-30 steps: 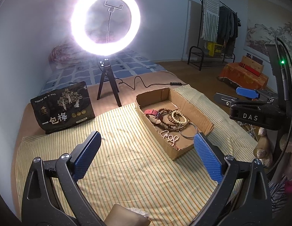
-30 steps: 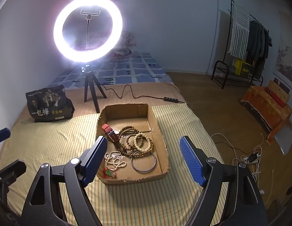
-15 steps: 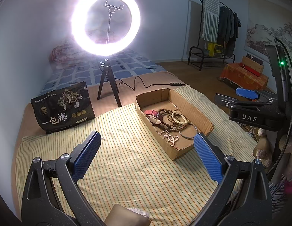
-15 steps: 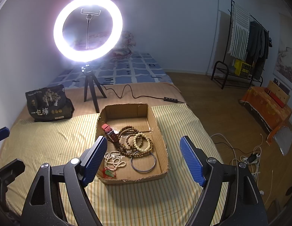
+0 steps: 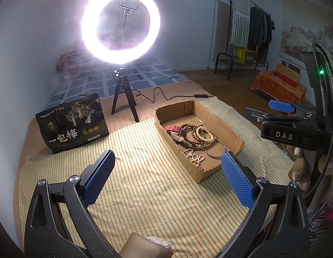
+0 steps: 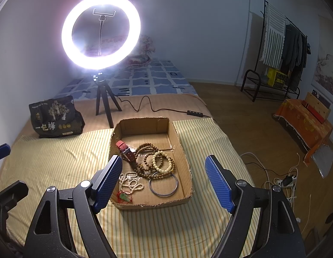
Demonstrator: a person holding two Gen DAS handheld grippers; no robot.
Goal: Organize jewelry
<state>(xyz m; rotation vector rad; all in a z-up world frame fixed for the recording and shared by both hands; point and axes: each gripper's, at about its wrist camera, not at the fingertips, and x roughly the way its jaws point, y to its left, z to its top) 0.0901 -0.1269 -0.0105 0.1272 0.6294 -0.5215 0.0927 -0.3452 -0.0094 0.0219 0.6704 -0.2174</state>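
Snack bag: stands at the far left on the bare brown mattress, just past the back edge of the striped cloth, well apart from the box.
Left gripper: fingers spread wide, nothing between them, hovering over the open stretch of cloth left of the box.
Ring light: lit, on a black tripod behind the cloth's back edge, between bag and box; its cable runs right along the mattress.
Cardboard box: a shallow open tray on the cloth, its rims torn and uneven; the far third of its floor is bare.
Jewelry: all inside the box. Red strap watch by the left wall, brown bead strands mid-box with a cream bead bracelet lying on them, pale bead string with a green pendant at the near left corner, metal bangle near the front wall.
Right gripper: fingers wide apart, empty, held above the box's near end; the left pad overlaps the box's left wall in view.
Right of the box: a narrower strip of cloth, then the bed's edge and wooden floor with loose cords.
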